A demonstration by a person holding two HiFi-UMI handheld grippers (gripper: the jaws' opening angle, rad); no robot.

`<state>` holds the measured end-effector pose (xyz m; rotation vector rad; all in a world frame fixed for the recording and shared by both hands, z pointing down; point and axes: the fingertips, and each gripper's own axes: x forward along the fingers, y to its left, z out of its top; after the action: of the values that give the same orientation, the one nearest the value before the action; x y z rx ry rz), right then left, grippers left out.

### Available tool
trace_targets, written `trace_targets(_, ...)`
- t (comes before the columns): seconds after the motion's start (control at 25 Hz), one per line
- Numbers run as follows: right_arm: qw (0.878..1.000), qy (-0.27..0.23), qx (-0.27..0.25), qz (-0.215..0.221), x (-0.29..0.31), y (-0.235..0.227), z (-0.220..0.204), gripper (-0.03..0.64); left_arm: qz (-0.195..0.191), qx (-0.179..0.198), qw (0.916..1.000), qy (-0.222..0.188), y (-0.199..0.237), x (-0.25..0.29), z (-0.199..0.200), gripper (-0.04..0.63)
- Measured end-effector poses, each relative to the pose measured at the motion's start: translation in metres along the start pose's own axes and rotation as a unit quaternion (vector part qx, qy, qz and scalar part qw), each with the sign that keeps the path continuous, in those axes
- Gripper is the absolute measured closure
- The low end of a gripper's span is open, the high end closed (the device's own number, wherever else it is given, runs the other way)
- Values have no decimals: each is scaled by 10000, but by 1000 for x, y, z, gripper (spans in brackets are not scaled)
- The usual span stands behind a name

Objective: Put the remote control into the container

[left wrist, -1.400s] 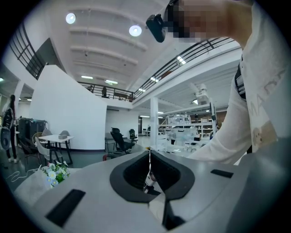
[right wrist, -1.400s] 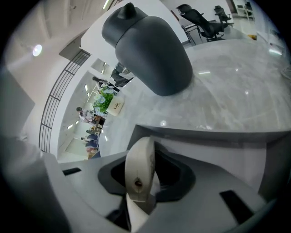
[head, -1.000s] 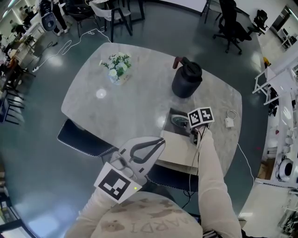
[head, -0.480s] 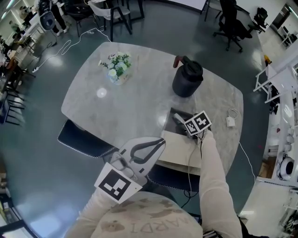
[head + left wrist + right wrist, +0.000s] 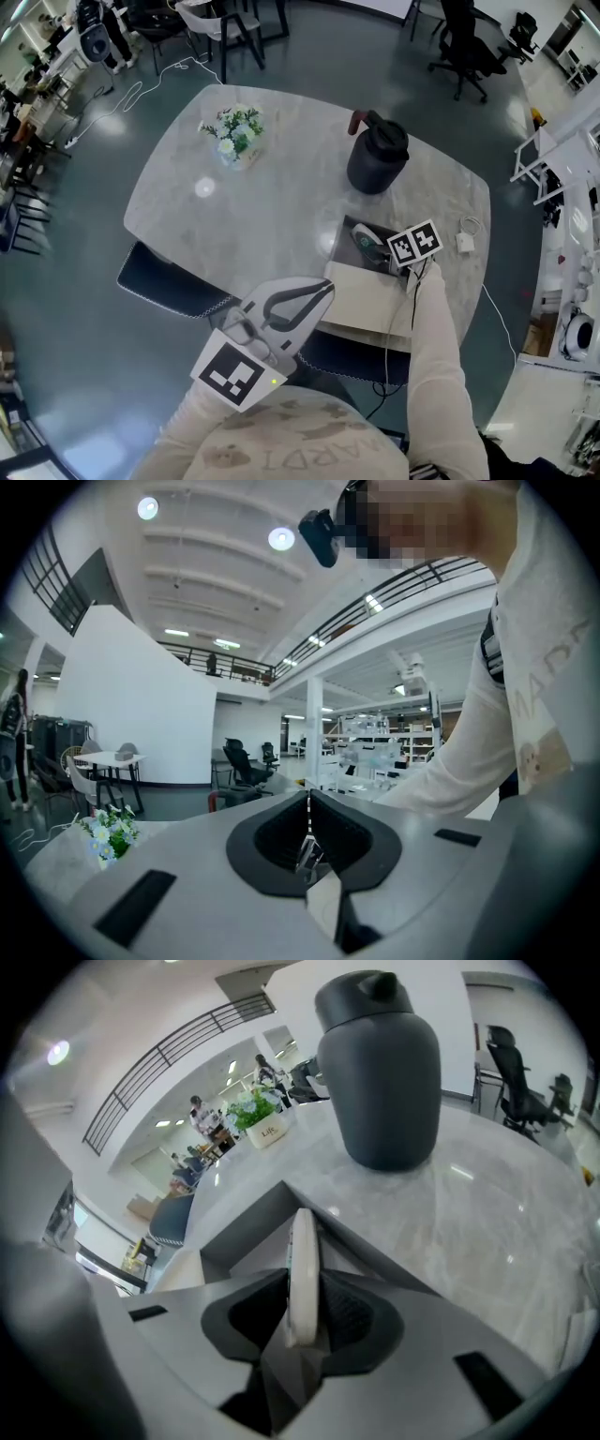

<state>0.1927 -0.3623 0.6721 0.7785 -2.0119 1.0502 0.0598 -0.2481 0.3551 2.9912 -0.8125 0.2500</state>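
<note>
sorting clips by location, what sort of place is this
Most likely a large open-plan office or lab hall: wheeled office chairs stand on a wide polished floor, a railed mezzanine runs under a high ceiling, and shelving racks stand in the background.

Glossy marble-look table (image 5: 272, 202), matt dark jug (image 5: 377, 164), smooth white plastic remote (image 5: 302, 1260), matt grey container (image 5: 246, 1222).

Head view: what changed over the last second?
The right gripper rolled a little and edged right over the container. The remote control is still edge-on between its fingers, which have just been opening slightly; no release shows. The left gripper, fingers together, the jug and the flowers stayed put.
</note>
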Motion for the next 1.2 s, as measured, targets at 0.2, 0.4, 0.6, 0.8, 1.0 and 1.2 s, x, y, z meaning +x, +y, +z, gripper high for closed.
trace_targets(0.2, 9942, 191, 633, 843, 4, 18, -10, 514, -1, -14, 10000, 38, -2, 0, -3, 580)
trace_targets(0.4, 9984, 8, 405, 400, 9, 9, 1, 508, -29, 107, 9999, 76, -5, 0, -3, 580)
trace_targets(0.6, 9998, 132, -73, -131, 7, 0, -3, 448, 6, 58, 10000, 75, -5, -3, -2, 580)
trace_targets(0.8, 9976, -132, -349, -582, 1, -6, 3, 448, -7, 52, 9999, 93, -5, -2, -3, 580)
trace_targets(1.0, 9818, -1315, -1072, -856, -31, 14, 30, 564, -19, 6, 10000, 16, -7, 1, -1, 580)
trace_targets(1.2, 9448, -2750, -1505, -948, -98, 72, 60, 591, -39, -125, 9999, -19, -15, 5, 2, 580)
